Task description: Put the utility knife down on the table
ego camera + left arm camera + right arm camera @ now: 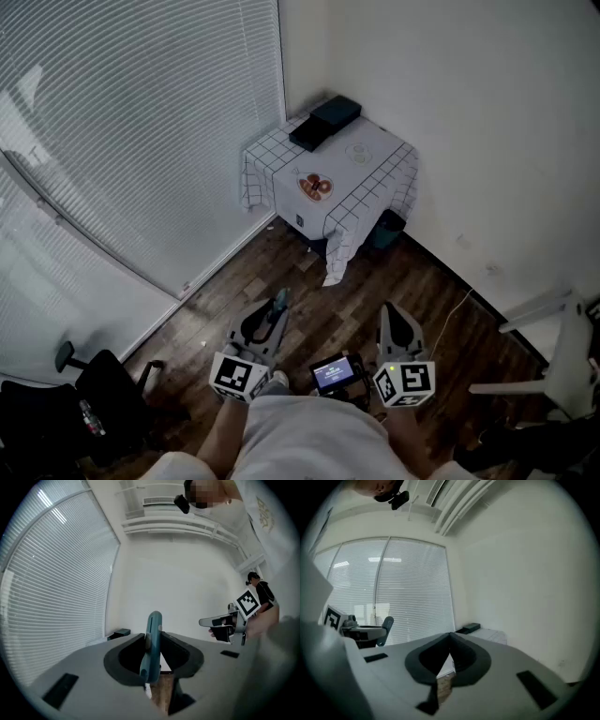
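Note:
A teal utility knife [278, 302] stands upright between the jaws of my left gripper [269, 319], which is shut on its handle; in the left gripper view the utility knife [153, 645] sticks up past the left gripper [154, 638]. My right gripper [391, 317] is held beside it at waist height, its jaws meeting at the tip with nothing between them, as the right gripper view shows for the right gripper [450, 637]. The table [380, 150], under a white checked cloth, stands in the far corner, well away from both grippers.
On the table lie two dark boxes [323, 122] and a plate with reddish items [316, 186]. A dark bin [386, 228] sits beneath it. Window blinds [122, 122] run along the left. An office chair [84, 394] stands at lower left, a white chair [562, 356] at right.

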`<action>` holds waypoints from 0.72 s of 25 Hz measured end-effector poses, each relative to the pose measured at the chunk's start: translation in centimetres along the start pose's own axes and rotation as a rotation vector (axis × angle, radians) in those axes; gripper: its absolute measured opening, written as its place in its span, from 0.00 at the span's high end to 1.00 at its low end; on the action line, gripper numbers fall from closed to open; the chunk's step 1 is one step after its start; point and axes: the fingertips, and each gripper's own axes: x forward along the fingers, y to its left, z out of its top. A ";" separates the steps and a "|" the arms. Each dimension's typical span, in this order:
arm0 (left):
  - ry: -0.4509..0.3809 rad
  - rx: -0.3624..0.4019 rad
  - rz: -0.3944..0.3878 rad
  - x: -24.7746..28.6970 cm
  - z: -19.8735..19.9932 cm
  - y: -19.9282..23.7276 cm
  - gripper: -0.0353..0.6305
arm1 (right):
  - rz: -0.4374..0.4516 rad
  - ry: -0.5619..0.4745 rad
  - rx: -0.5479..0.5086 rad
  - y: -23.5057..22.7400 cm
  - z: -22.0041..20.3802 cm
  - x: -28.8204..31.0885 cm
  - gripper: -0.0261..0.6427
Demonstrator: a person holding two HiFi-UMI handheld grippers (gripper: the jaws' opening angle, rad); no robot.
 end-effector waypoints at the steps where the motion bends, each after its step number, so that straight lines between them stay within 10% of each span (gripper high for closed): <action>1: -0.002 -0.006 0.012 -0.3 0.4 0.3 0.78 | 0.009 -0.003 -0.011 0.4 0.3 0.1 0.95; 18: -0.060 -0.005 0.037 -2.2 3.2 -2.2 0.78 | 0.039 0.014 -0.021 -0.2 0.2 -3.2 0.95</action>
